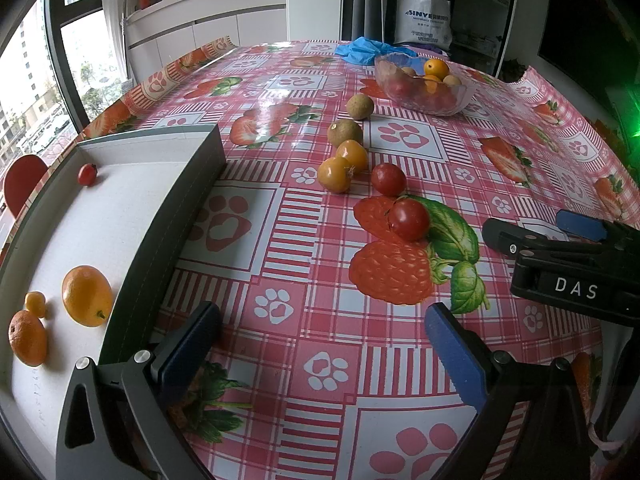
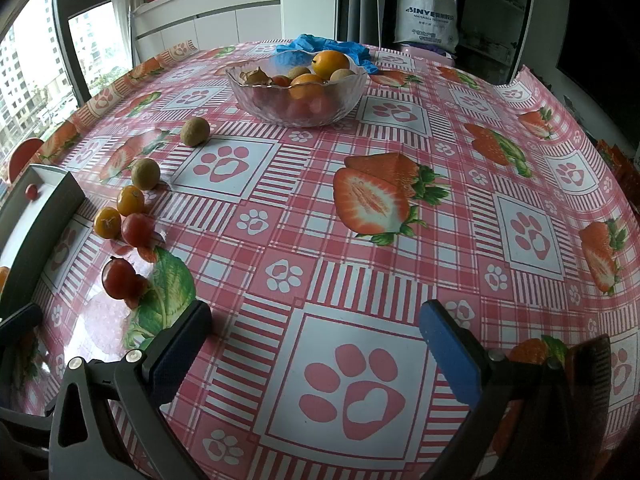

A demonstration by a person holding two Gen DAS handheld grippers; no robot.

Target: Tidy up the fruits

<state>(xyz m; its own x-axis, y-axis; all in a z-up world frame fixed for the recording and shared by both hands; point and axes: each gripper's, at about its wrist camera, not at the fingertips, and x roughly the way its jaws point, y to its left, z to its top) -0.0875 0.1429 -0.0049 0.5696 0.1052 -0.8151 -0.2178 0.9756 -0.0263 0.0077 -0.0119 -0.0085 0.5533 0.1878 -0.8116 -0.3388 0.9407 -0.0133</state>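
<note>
A grey tray (image 1: pixel 192 196) with a white floor sits at the table's left and holds two oranges (image 1: pixel 87 295), a small kumquat (image 1: pixel 35 304) and a cherry tomato (image 1: pixel 87 174). Loose fruit lies in a line on the tablecloth: two red tomatoes (image 1: pixel 409 219), two yellow-orange fruits (image 1: pixel 335 174) and two brownish longans (image 1: pixel 345 132). A glass bowl (image 2: pixel 298 92) of mixed fruit stands farther back. My left gripper (image 1: pixel 322 344) is open over bare cloth, right of the tray. My right gripper (image 2: pixel 316 340) is open too, holding nothing; the tomatoes (image 2: pixel 119 278) lie to its left.
A blue glove (image 2: pixel 320 45) lies behind the bowl. The right gripper's body (image 1: pixel 572 264) shows at the right edge of the left wrist view. A white counter and a window stand beyond the table's far left. The tablecloth shows printed strawberries and paw marks.
</note>
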